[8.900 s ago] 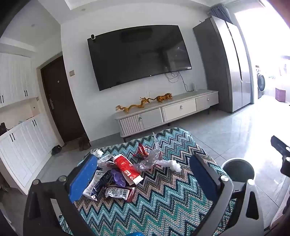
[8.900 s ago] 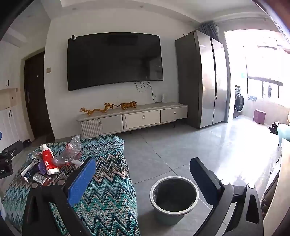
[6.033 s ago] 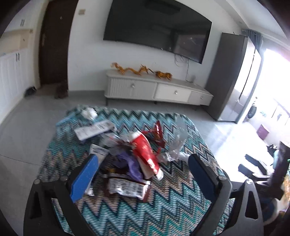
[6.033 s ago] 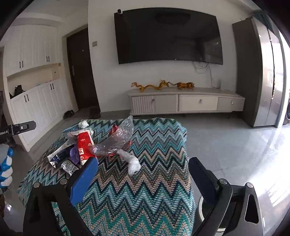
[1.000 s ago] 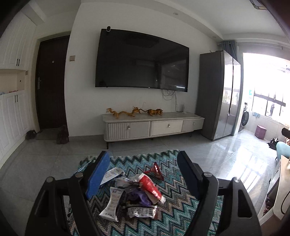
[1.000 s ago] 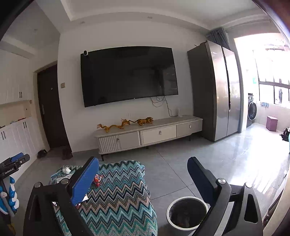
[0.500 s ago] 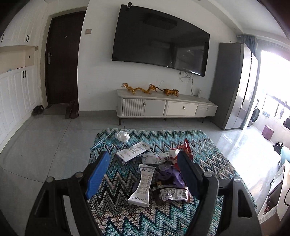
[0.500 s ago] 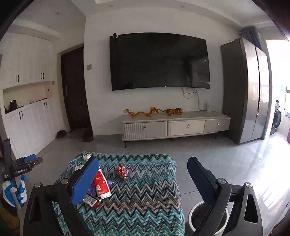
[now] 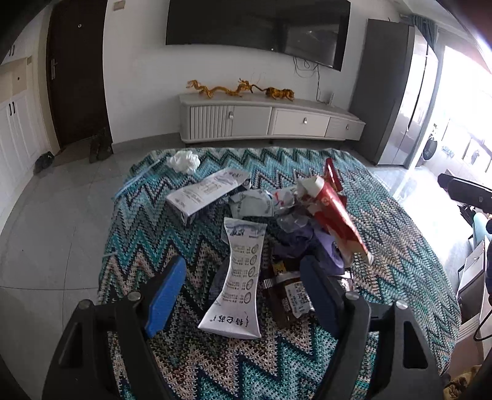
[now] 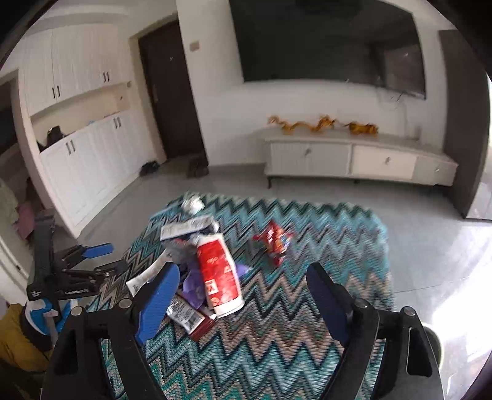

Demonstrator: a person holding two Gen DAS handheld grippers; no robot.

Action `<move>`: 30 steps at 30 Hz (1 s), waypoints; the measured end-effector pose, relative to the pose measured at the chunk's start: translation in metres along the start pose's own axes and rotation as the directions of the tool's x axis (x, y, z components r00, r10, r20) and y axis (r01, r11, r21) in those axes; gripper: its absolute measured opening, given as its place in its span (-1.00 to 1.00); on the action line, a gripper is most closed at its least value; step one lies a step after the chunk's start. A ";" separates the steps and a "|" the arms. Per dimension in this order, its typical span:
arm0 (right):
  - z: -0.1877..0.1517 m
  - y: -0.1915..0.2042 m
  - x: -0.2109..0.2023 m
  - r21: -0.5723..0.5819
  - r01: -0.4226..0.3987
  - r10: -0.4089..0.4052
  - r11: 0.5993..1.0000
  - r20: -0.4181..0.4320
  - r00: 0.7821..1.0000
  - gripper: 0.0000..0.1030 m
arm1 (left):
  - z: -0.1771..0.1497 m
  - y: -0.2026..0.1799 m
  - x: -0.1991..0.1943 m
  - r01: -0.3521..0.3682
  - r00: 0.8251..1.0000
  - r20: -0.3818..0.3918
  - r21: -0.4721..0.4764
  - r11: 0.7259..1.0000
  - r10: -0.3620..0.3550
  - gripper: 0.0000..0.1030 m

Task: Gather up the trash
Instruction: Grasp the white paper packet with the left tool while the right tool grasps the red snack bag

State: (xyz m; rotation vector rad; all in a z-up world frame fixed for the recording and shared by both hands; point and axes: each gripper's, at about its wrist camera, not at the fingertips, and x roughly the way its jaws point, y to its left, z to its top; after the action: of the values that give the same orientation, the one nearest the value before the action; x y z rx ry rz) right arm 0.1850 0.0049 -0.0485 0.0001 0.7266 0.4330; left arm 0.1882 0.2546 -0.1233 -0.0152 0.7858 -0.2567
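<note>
Living room w/ a wall TV (image 9: 258, 27), a low white cabinet (image 9: 267, 121) under it and pale floor tiles; a zigzag teal cloth (image 9: 399, 246) covers the table, and the trash sits heaped on it. Change vs a second ago: both claws were up facing the wall and TV, now both tip down over the heap, so the reach for the next piece looks begun; nothing is picked yet. Clear plastic bag and white wad seen on the cloth several secs back no longer show there, so prob. a couple of pieces are already gone. Left claw (image 9: 243, 283) is spread, nothing pinched: the white printed pouch (image 9: 240, 274) lies flat on the cloth right between its fingers, running away from the claw, its near end close in below the tips. Brown wrapper (image 9: 289, 295) is partly behind the right-hand finger. Purple scrap (image 9: 307, 243) and red-and-white packet (image 9: 335, 215) are just past the tips, right of centre; white box (image 9: 209, 190) is further ahead to the left; white crumpled tissue (image 9: 184, 161) is well beyond, near the cloth's far edge. Right claw (image 10: 243, 292) has just been closing some, but its fingers stand apart w/ nothing pressed between them; view is motion-blurred. The red-and-white packet sits just ahead of its left-hand finger, small red wrapper (image 10: 273, 240) further ahead, about centre. Left claw also shows at that view's left edge, beside the cloth. My guess: white pouch is the left claw's next target, as it's already lined up.
</note>
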 end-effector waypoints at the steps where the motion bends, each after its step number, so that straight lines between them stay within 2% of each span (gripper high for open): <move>1: -0.001 0.002 0.016 -0.006 -0.014 0.014 1.000 -0.031 0.999 0.54 | -0.003 0.002 0.008 0.003 1.000 -0.015 -0.006 1.000 -0.004 0.46; 7: -0.013 0.009 0.085 -0.021 -0.067 0.063 0.998 -0.150 0.987 0.45 | -0.010 0.011 0.035 0.007 0.998 -0.066 -0.034 0.999 -0.009 0.39; 12: -0.020 0.014 0.125 -0.019 -0.099 0.093 0.995 -0.205 0.974 0.42 | -0.015 0.014 0.050 0.013 0.995 -0.103 -0.044 0.999 -0.018 0.21; 16: -0.023 0.009 0.146 0.007 -0.114 0.113 0.993 -0.235 0.965 0.28 | -0.017 0.013 0.057 0.031 0.992 -0.119 -0.057 0.998 -0.038 0.02; 20: -0.024 0.004 0.159 0.030 -0.129 0.133 0.991 -0.258 0.957 0.18 | -0.019 0.013 0.063 0.038 0.990 -0.130 -0.071 0.997 -0.047 -0.19; 22: -0.026 0.003 0.163 0.040 -0.145 0.151 0.989 -0.268 0.952 0.01 | -0.021 0.013 0.061 0.035 0.991 -0.124 -0.077 0.996 -0.044 -0.19; 30: -0.035 -0.004 0.144 0.064 -0.178 0.189 0.982 -0.238 0.953 0.00 | -0.023 0.015 0.038 0.026 0.996 -0.078 -0.110 0.994 -0.035 -0.20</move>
State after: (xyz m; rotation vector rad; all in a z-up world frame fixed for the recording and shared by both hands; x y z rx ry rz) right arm 0.2595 0.0517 -0.1678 0.0550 0.9826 0.6026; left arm 0.2014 0.2616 -0.1676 -0.1208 0.8792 -0.2442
